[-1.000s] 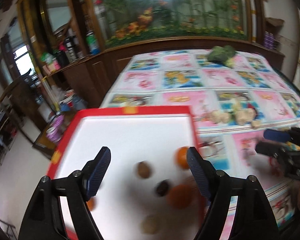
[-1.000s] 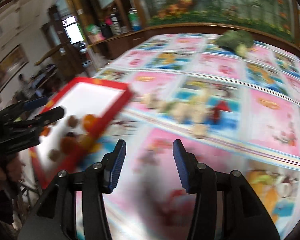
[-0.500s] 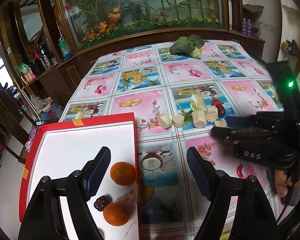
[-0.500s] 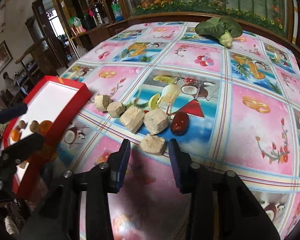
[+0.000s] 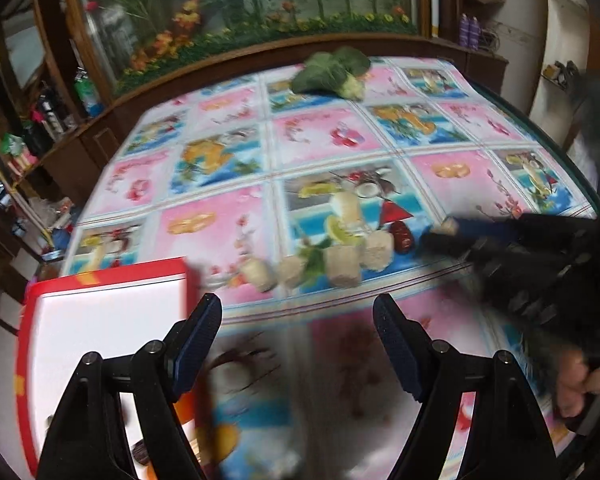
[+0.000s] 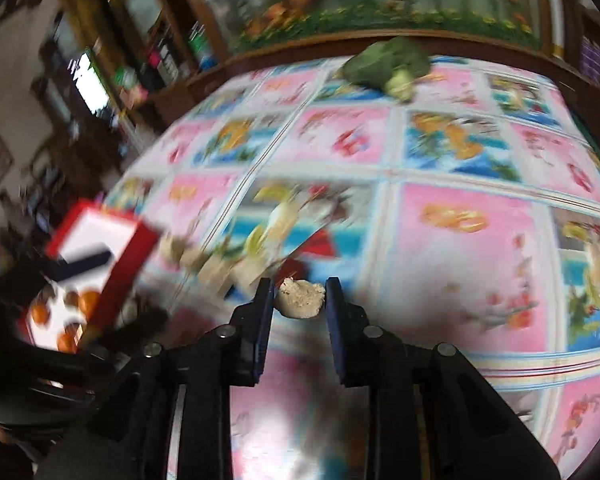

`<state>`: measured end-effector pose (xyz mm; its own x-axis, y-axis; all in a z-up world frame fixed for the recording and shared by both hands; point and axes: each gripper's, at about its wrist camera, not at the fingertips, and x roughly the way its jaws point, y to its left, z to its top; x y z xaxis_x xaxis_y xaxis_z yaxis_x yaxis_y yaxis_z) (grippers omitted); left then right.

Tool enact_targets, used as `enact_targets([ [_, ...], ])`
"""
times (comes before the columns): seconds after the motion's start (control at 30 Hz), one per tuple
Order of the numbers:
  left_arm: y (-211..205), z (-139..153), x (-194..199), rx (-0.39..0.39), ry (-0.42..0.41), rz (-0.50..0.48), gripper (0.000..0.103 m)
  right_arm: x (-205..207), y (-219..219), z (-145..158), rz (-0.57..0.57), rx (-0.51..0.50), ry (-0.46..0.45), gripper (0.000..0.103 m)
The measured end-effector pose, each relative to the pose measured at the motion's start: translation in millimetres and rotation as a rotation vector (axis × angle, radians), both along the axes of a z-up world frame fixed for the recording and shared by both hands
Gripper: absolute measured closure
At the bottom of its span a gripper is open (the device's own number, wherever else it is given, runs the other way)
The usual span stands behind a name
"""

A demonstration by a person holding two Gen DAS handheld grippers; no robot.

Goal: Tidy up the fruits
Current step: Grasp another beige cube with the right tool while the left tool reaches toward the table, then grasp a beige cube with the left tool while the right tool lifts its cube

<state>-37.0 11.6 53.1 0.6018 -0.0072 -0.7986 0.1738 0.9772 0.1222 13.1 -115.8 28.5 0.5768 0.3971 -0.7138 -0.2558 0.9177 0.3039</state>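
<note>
On fruit-print tablecloth [image 5: 340,152], right gripper [image 6: 300,300] clamps tan chunk [image 6: 300,299]; left gripper [image 5: 298,336] jaws apart, empty. Red tray [image 5: 100,276] with oranges [image 6: 88,304] at left edge. Aquarium [image 5: 240,4] behind.

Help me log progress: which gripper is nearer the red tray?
Left. The left gripper hangs open right beside the red tray; the right gripper, shut on a beige chunk, is further off.

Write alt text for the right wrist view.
The right gripper pinches a beige chunk above a fruit-print tablecloth. A red tray holding oranges sits left; a leafy green lies at the far edge.
</note>
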Motion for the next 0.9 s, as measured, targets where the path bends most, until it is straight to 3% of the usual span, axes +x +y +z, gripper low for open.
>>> enact_targets([
  [0.13,-9,-15,16,0.010,0.044,0.001,0.026,6,-28,3,-0.080,0.092,0.019,0.075],
  [0.2,-13,-20,21,0.014,0.060,-0.005,0.034,7,-32,5,-0.090,0.116,0.025,0.075],
  [0.3,-15,-24,29,0.007,0.073,-0.011,0.042,6,-30,9,-0.083,0.126,0.018,0.075],
  [0.47,-19,-27,40,0.016,0.057,-0.016,0.045,4,-31,11,-0.076,0.146,0.015,0.075],
  [0.67,-17,-26,41,0.023,0.027,-0.024,0.066,4,-33,9,-0.088,0.152,0.015,0.075],
  [0.7,-17,-25,40,0.021,0.022,-0.025,0.074,5,-33,9,-0.090,0.152,0.015,0.075],
  [0.9,-15,-24,34,-0.002,0.023,-0.026,0.076,5,-34,9,-0.090,0.152,0.012,0.075],
])
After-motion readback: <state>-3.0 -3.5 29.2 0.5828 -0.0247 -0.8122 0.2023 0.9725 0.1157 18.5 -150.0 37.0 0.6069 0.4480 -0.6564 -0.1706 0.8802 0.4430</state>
